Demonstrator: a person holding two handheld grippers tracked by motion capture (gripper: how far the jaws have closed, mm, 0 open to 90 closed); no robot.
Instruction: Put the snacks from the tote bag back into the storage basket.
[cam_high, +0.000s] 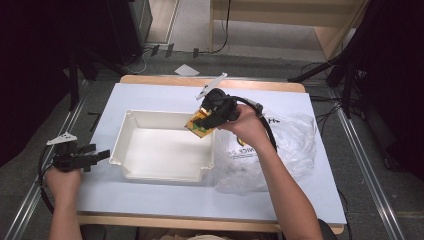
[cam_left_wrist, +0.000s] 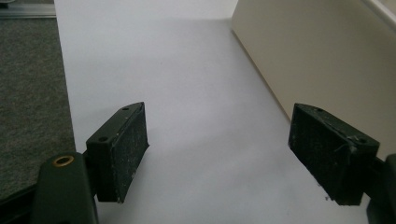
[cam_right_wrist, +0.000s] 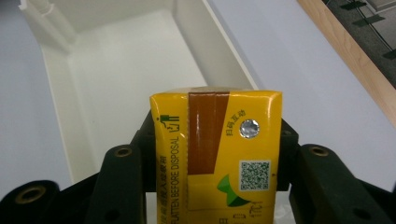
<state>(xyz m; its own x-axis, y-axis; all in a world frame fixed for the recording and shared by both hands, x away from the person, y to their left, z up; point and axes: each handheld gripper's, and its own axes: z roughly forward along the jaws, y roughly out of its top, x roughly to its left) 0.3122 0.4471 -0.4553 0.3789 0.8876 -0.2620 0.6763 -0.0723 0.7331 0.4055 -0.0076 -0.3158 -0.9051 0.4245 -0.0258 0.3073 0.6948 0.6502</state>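
Observation:
My right gripper (cam_high: 205, 120) is shut on a yellow drink carton (cam_high: 200, 125) and holds it over the far right corner of the white plastic bin (cam_high: 165, 172). In the right gripper view the yellow drink carton (cam_right_wrist: 217, 149) sits squeezed between both jaws, its foil straw hole and QR code facing the camera, with the white plastic bin (cam_right_wrist: 56, 98) below and beyond it. My left gripper (cam_high: 97, 156) hovers open at the table's left edge, just left of the bin. The left gripper view shows its pads (cam_left_wrist: 122, 151) wide apart over white tabletop, the bin wall (cam_left_wrist: 317, 60) to the right.
A crumpled clear plastic bag (cam_high: 285, 150) with printing lies on the white tabletop (cam_high: 150, 195) right of the bin, under the right forearm. The table's wooden far edge (cam_high: 210, 80) and grey floor surround it. Black stands flank both sides.

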